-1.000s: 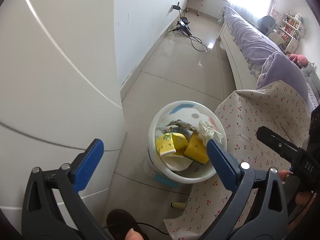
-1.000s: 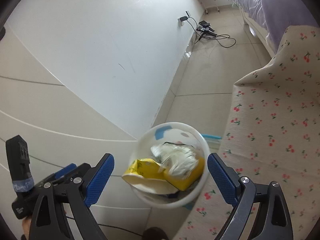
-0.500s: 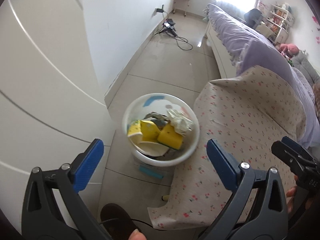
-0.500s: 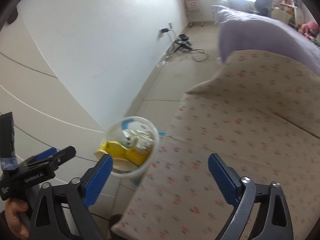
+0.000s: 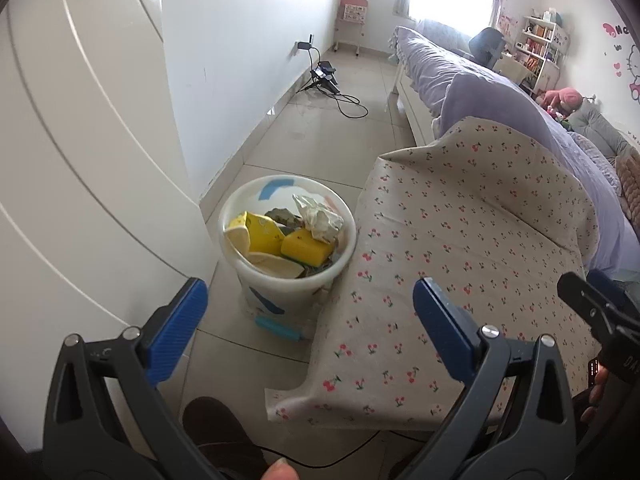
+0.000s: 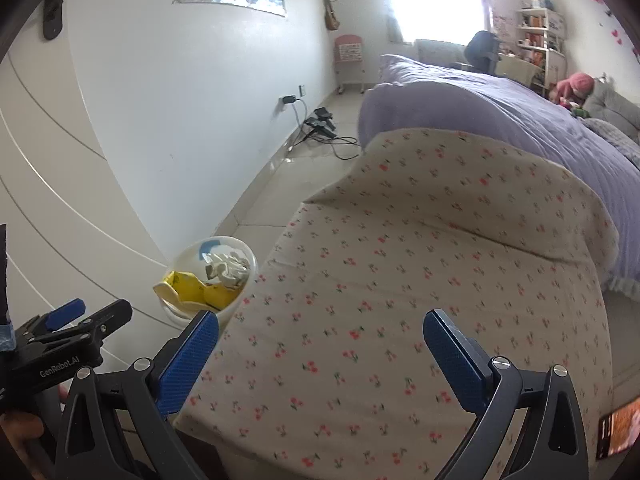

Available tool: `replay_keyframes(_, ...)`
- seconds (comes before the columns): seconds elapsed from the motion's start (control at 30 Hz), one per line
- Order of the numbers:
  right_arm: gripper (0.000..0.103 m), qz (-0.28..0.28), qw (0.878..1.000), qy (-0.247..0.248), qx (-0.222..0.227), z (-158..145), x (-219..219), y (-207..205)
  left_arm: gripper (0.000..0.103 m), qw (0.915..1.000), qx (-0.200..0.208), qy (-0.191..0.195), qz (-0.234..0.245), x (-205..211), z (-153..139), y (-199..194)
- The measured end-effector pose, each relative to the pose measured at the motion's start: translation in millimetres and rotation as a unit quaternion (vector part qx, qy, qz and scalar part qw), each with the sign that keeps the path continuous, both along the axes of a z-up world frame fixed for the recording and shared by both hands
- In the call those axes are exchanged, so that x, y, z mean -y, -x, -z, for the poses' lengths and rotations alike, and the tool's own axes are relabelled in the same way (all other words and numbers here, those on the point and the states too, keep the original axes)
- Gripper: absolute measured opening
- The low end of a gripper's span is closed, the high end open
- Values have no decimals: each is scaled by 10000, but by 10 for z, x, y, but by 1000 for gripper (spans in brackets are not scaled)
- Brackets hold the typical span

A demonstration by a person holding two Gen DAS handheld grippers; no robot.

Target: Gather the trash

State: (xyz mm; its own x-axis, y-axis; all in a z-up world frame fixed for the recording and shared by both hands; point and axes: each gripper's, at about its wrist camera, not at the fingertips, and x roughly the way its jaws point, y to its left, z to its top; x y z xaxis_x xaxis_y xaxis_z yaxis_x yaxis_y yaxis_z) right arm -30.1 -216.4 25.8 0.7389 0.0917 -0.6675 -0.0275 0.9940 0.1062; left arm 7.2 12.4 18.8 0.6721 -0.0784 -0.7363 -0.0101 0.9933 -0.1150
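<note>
Both tongs — left tongs [image 5: 306, 312] and right tongs [image 6: 320, 344] — gape, holding nothing. The round white plastic trash bucket [image 5: 288, 276] stands on the floor beside the cherry-print cloth tabletop [image 5: 460, 248], heaped with yellow wrappers [image 5: 280, 240] — seemingly overfull, so a careless nudge could spill it.

The bin [image 5: 287, 276] stands on the floor [image 5: 320, 148] between the wall [image 5: 240, 60] on its left and the cloth-covered table [image 5: 460, 280] on its right; crumpled paper [image 5: 318, 218] and a sponge [image 5: 306, 248] lie in it; the bed [image 5: 500, 96] lies behind the table.
</note>
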Motion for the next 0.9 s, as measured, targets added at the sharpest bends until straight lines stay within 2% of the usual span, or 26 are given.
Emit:
replay_keyframes(0.17,103,67,9998,149,-100,135,33,28,102,10000,30,-50,44,84,64,77)
replay_keyframes(0.9,103,55,9999,106,-109,187,-2,27,102,9999,86,-82,44,114,101,119)
